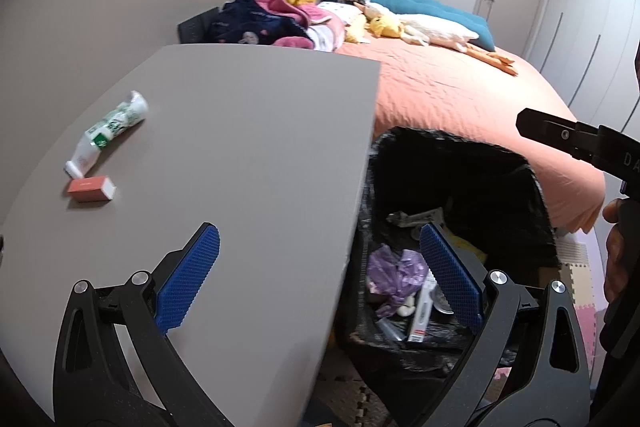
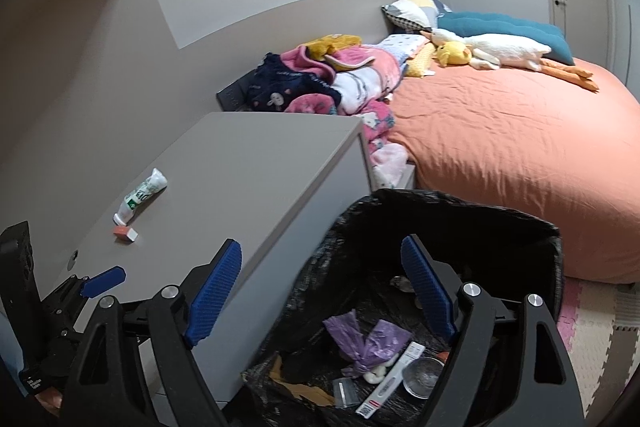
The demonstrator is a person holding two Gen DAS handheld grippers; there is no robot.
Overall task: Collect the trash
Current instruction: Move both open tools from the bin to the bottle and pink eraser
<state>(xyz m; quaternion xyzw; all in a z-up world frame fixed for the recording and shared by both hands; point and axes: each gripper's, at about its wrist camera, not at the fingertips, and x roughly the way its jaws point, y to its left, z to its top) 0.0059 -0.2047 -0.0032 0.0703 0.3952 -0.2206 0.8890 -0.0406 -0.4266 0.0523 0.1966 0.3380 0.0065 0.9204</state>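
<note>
A crumpled white-and-green tube (image 1: 106, 135) (image 2: 140, 195) lies on the grey table (image 1: 240, 147) (image 2: 260, 167), with a small red box (image 1: 92, 189) (image 2: 126, 233) just in front of it. My left gripper (image 1: 320, 239) is open and empty, straddling the table's right edge and well short of both items. My right gripper (image 2: 322, 253) is also open and empty, above the near rim of the black-bagged bin (image 2: 460, 203) (image 1: 440, 139). Inside the bin lie a purple bag (image 2: 372, 343), a white carton (image 2: 392, 379) and other scraps.
The bin stands on the floor between the table and a bed with an orange cover (image 2: 500, 147) (image 1: 460, 95). A pile of clothes (image 2: 320, 79) and plush toys (image 2: 500, 51) lie on the bed. Foam floor mats (image 2: 592, 311) show at the right.
</note>
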